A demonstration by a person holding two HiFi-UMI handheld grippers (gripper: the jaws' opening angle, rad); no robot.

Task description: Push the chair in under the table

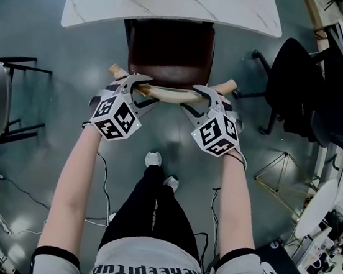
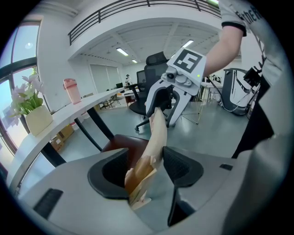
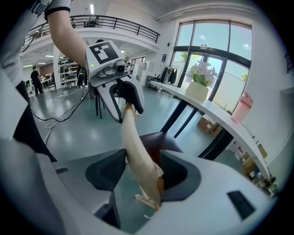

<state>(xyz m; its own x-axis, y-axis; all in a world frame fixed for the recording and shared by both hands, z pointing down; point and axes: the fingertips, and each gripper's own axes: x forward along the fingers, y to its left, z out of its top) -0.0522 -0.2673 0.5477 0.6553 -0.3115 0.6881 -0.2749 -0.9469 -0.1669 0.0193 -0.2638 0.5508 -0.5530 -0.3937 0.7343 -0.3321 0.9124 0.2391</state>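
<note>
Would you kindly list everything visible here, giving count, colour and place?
Table: one, white marbled top, ahead.
Chair: one, dark red-brown seat, partly under the table; pale wooden back rail nearest the person.
Office chair: one, black, right of the table.
Plant: one, white flowers in a pale pot, on the table.
Bottle: one, pink, on the table.
Cables: several, dark, on the floor.
Left gripper: one, grey, closed on the back rail's left end.
Right gripper: one, grey, closed on its right end.
Shoes: two, white, below the rail.
</note>
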